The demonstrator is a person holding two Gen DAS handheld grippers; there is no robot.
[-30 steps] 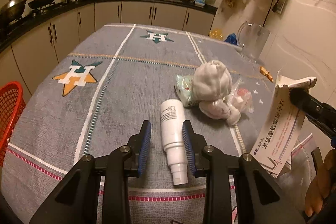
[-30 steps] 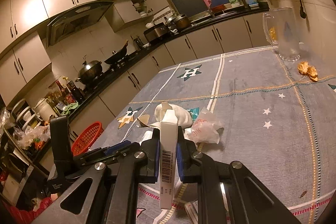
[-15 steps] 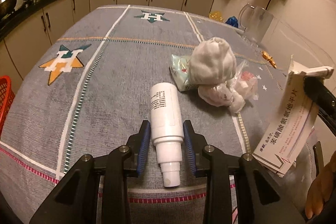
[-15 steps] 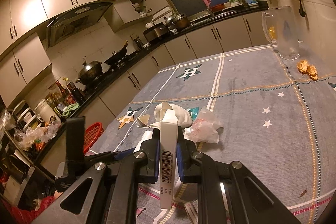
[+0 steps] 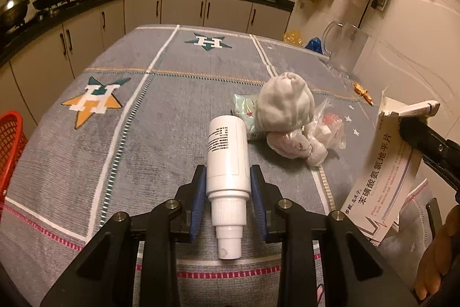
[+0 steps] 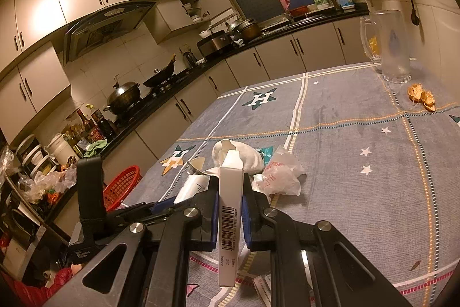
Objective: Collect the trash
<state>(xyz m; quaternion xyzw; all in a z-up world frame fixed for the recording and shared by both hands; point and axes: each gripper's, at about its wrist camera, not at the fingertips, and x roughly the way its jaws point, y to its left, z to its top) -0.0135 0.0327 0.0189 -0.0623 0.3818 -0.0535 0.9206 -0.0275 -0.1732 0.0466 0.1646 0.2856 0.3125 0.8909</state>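
Two hand-held grippers angled down: left hand-held gripper [image 5: 228, 192] clamps white bottle [image 5: 228, 160]; right hand-held gripper [image 6: 229, 197] clamps medicine box [image 6: 229, 209].

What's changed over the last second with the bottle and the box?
The left gripper slid forward along the white bottle, from its nozzle end to the body, and its pads now touch it. The right gripper stayed clamped on the medicine box; the trash pile is unmoved.

A table [image 5: 86, 157] stands in a kitchen, counters along its left and far sides. Near the table's front edge a bottle [image 5: 227, 160] lies lengthwise. Just beyond it to the right sit a rolled cloth [image 5: 284, 102] and crumpled wrappers [image 5: 325, 131]. A jug [image 5: 345, 48] stands at the far right corner. A basket [image 5: 8, 146] is off the table's left edge.
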